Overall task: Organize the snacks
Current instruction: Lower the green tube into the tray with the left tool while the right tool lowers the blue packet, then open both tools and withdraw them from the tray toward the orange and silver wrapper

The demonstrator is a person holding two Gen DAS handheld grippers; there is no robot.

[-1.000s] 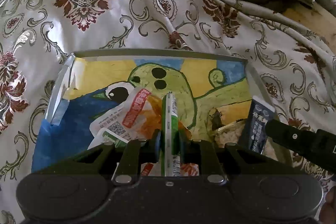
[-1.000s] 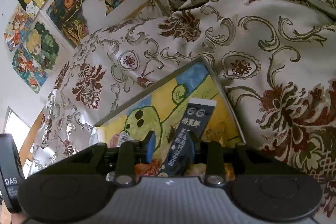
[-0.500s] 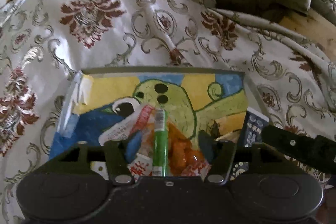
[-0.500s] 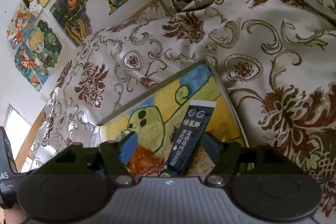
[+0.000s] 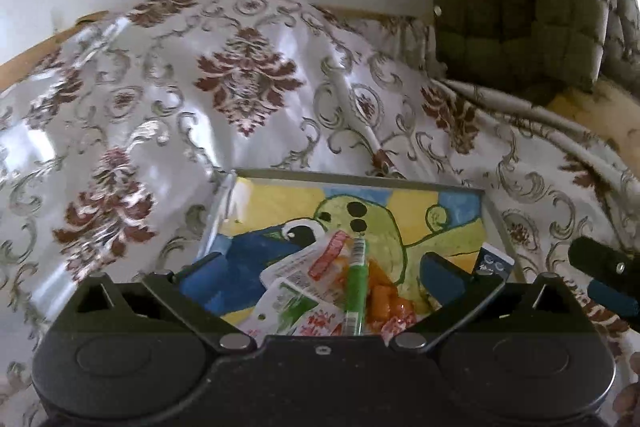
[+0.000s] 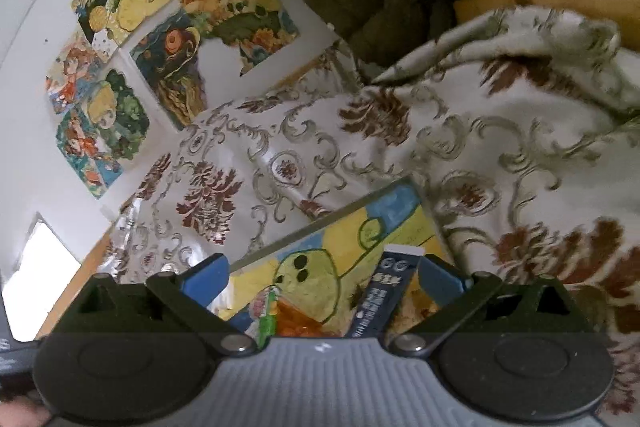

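Left gripper [image 5: 324, 267] just opened over slim green stick packet [image 5: 355, 281]

Dark blue stick packet [image 6: 380, 297]: white Chinese characters down its face and two round logos at the top, too blurred to read. Red label [image 5: 329, 255] on a clear snack pouch [image 5: 296, 273] carries white characters, unreadable. Green stick [image 5: 355, 283]: print illegible.
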